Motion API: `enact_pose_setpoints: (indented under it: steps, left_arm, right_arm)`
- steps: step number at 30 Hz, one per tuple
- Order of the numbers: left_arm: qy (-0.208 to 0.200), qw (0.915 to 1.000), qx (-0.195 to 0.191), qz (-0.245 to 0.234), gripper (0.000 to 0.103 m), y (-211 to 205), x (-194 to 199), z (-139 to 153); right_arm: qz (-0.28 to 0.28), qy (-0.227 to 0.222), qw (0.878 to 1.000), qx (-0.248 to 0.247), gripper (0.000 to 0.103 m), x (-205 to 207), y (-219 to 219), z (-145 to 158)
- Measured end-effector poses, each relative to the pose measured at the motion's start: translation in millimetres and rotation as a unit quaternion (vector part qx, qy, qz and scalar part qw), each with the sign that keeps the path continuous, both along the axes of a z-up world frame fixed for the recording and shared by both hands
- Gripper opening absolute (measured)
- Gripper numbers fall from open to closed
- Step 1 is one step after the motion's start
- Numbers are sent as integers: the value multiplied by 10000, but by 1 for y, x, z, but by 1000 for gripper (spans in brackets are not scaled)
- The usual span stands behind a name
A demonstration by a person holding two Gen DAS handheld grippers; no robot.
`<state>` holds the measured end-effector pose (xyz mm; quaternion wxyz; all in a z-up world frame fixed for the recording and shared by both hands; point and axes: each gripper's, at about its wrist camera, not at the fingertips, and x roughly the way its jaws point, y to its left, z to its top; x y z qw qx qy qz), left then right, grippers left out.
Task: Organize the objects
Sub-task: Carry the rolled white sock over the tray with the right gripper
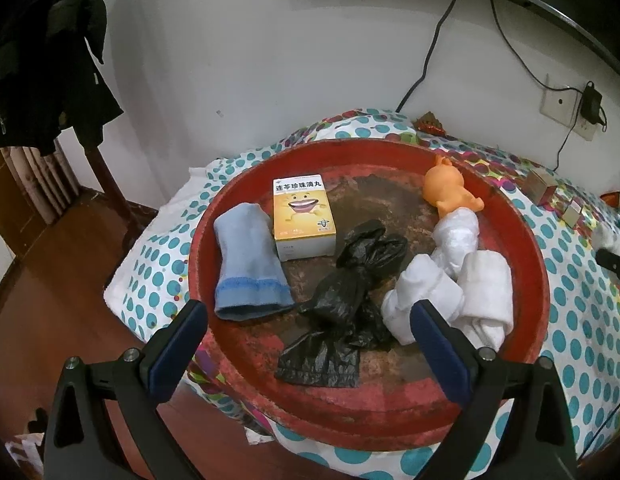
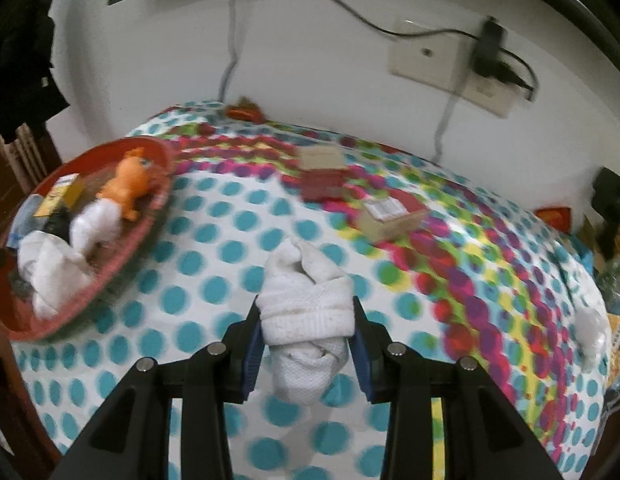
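Left wrist view: the left gripper (image 1: 310,316) hangs with its jaws spread wide and nothing between them, over the near rim of the red tray (image 1: 522,240). In the tray lie a blue sock (image 1: 248,268) at the left edge, a yellow box (image 1: 303,219) behind it, a black bag (image 1: 346,300) in the middle, white cloths (image 1: 462,276) at the right and an orange toy (image 1: 450,192) at the far right.

Right wrist view: the right gripper (image 2: 308,320) is clamped on a rolled white sock (image 2: 306,312) above the dotted bedcover (image 2: 230,248); the tray sits at the cover's left edge.
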<state>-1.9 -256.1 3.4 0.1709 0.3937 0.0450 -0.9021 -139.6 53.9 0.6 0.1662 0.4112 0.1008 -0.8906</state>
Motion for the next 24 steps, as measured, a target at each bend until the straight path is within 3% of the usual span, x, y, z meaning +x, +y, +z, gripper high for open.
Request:
enact_pose_setpoints:
  steps: [14, 19, 24]
  left_arm:
    - [119, 9999, 1, 117, 102, -13, 4, 7]
    - [192, 9994, -167, 250, 103, -23, 8, 12]
    - [202, 9991, -9, 383, 103, -36, 10, 11]
  right_arm:
    - [972, -57, 9949, -269, 39, 23, -115, 14]
    - [1235, -82, 9920, -257, 39, 28, -144, 15]
    - [1469, -57, 9888, -245, 39, 29, -171, 18]
